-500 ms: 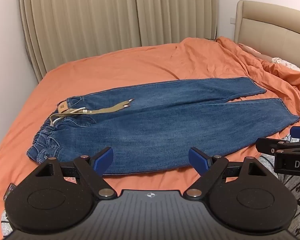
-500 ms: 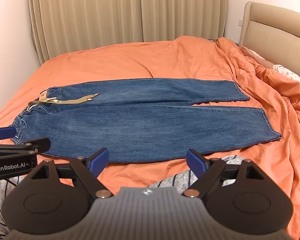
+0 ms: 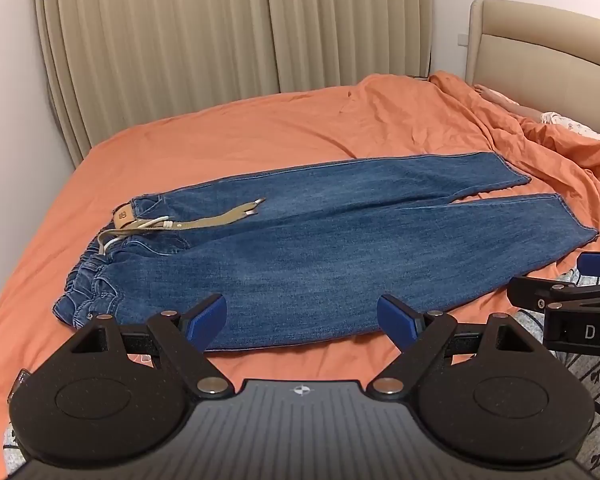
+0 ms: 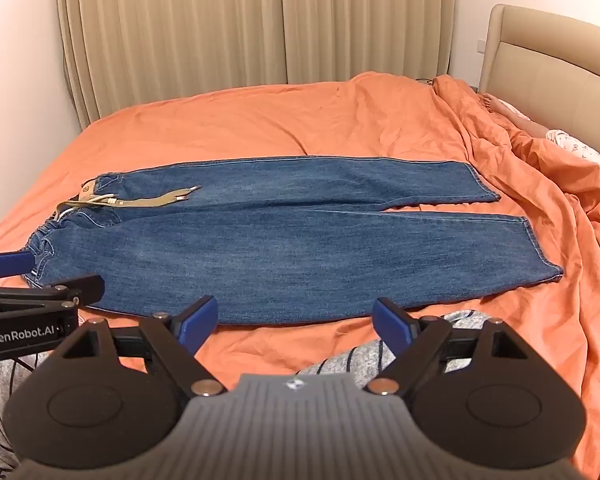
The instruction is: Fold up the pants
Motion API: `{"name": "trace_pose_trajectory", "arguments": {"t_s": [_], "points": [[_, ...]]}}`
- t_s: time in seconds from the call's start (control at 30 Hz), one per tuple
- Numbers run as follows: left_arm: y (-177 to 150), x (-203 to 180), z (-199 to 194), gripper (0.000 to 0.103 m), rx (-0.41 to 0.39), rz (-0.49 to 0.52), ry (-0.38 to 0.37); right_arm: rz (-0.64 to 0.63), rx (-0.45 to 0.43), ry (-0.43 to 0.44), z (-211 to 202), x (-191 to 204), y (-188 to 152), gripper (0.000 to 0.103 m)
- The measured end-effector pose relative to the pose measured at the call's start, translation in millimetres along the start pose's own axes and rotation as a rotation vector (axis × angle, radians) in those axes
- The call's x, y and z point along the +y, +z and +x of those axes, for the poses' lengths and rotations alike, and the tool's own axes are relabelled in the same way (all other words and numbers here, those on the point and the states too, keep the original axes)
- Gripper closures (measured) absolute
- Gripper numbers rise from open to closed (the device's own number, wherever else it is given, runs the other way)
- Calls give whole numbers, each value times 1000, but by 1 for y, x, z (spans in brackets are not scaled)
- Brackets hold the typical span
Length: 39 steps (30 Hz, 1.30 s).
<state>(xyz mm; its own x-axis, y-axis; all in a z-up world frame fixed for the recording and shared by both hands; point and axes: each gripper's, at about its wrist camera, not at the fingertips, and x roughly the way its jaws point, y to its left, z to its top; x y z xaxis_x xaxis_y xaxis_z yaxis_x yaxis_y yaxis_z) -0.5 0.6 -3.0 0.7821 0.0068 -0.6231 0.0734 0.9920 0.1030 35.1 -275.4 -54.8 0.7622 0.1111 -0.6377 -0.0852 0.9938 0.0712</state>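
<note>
Barely any change from half a second ago: pants (image 3: 320,248) flat, unfolded, on orange bed (image 3: 260,136); left claw (image 3: 302,320) and right claw (image 4: 294,318) both released, hovering near front edge. Folding not begun.

Blue denim pants (image 3: 300,248) lie flat and unfolded on the orange bed sheet (image 3: 240,136), spread crosswise. Waistband (image 3: 88,280) at left, gathered and elasticated, slightly bunched at its near end. A tan drawstring (image 3: 204,222) with metal tips trails rightward across the upper front, beside a small tan label patch (image 3: 123,216). Both legs run to the right, far leg (image 4: 340,180) and near leg (image 4: 300,256) side by side, touching along most of their length and parting near the hems (image 4: 540,248). Fabric mostly smooth.
</note>
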Motion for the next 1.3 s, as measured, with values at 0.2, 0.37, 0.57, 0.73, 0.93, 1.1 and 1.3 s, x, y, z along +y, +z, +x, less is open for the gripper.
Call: {"name": "trace_pose_trajectory", "arguments": {"t_s": [0.2, 0.37, 0.57, 0.73, 0.93, 1.1, 1.3], "points": [[2, -6, -2, 4, 0, 4, 4, -1, 3, 0, 2, 0, -1, 22], [1, -10, -2, 4, 4, -1, 3, 0, 6, 3, 1, 0, -1, 22], [-1, -5, -2, 4, 1, 1, 4, 1, 9, 5, 0, 0, -1, 22], [-3, -6, -3, 4, 3, 3, 8, 1, 15, 6, 0, 0, -2, 22], [-3, -5, -2, 4, 4, 2, 7, 4, 16, 6, 0, -1, -1, 22], [-4, -4, -2, 4, 5, 1, 7, 4, 21, 6, 0, -1, -2, 22], [-5, -4, -3, 4, 4, 2, 6, 6, 18, 10, -1, 0, -3, 22]]}}
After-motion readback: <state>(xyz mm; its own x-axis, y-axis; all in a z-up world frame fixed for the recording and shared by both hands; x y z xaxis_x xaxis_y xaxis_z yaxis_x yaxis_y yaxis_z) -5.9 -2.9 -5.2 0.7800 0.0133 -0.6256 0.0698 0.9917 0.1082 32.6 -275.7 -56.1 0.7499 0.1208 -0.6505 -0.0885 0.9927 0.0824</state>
